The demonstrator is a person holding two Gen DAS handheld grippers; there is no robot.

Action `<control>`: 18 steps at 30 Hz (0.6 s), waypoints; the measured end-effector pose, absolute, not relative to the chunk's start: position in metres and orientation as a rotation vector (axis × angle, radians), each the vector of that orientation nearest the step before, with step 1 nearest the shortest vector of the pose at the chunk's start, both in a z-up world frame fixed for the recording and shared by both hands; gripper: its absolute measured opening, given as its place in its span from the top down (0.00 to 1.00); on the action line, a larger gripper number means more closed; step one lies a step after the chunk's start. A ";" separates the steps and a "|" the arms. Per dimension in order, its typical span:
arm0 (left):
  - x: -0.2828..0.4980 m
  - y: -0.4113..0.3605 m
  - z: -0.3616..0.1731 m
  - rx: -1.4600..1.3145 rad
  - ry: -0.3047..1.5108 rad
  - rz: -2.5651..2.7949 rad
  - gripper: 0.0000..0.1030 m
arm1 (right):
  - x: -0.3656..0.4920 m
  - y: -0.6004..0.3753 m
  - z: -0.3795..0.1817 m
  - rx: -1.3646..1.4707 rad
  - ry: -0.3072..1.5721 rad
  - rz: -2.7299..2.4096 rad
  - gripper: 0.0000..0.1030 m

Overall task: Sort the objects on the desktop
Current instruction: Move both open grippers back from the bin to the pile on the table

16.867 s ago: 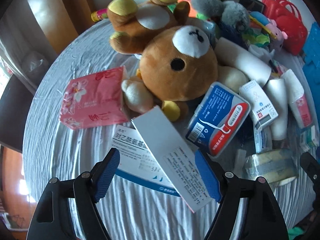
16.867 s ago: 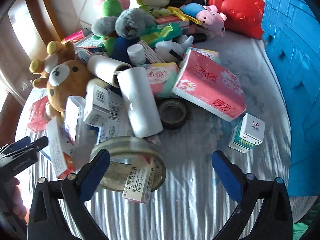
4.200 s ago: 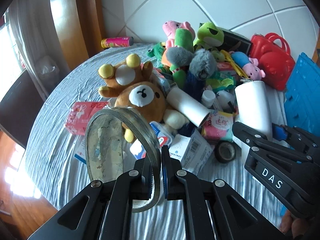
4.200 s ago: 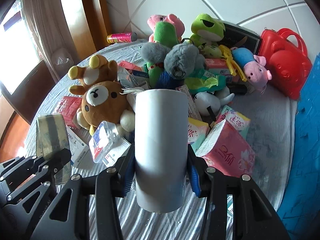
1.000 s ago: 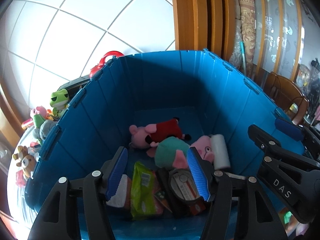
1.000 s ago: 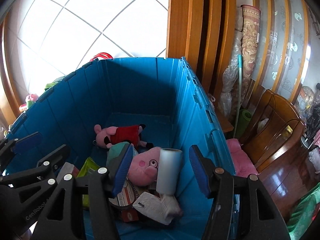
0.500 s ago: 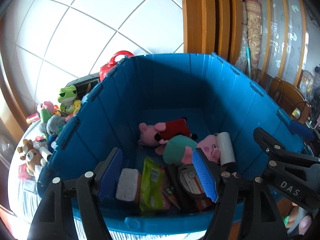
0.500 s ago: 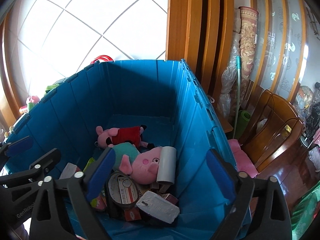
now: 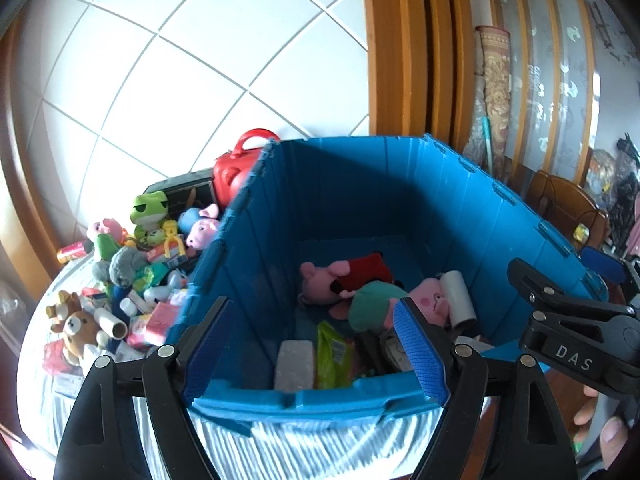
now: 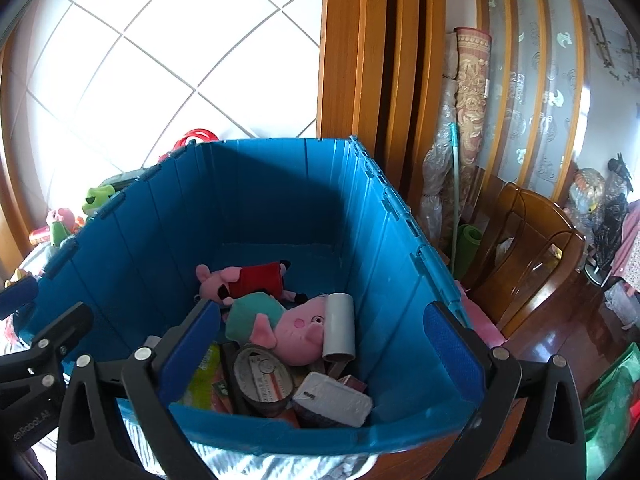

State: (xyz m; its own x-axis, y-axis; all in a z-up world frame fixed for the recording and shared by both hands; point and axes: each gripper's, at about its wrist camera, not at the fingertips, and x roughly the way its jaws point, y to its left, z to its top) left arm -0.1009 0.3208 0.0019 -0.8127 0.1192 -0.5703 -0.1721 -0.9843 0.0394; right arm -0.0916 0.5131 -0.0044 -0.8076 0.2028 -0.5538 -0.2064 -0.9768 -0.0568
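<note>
Quick count: one big blue plastic crate (image 10: 400, 264). Inside it, two pink pig plush toys, one in a red dress (image 10: 244, 278) and one in a teal top (image 10: 280, 326), plus one white paper roll (image 10: 339, 327), one round tape roll (image 10: 260, 380), one green snack packet (image 9: 332, 354) and one white foil-wrapped block (image 10: 334, 400). Out on the table: one green frog plush (image 9: 149, 210), one brown teddy bear (image 9: 78, 330), one red plastic toy case (image 9: 236, 168).

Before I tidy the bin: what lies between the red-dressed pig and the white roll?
A teal-dressed pig plush lies between the red-dressed pig and the white roll, its head against the roll; right wrist view.
</note>
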 end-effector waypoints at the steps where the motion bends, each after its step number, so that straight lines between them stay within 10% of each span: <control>1: -0.098 0.313 0.003 -0.883 0.121 2.858 0.21 | -0.089 0.506 -0.003 -0.853 0.000 2.801 0.00; 18: -0.052 0.132 -0.004 -0.976 -0.032 3.079 0.20 | -0.071 0.342 0.012 -0.829 -0.123 3.004 0.00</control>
State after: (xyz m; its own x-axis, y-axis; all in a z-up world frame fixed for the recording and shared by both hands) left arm -0.0520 0.1316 -0.0044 -0.8139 -0.0782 -0.5758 0.0901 -0.9959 0.0078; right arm -0.0711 0.3421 0.0116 -0.8585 0.0433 -0.5110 -0.0013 -0.9966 -0.0824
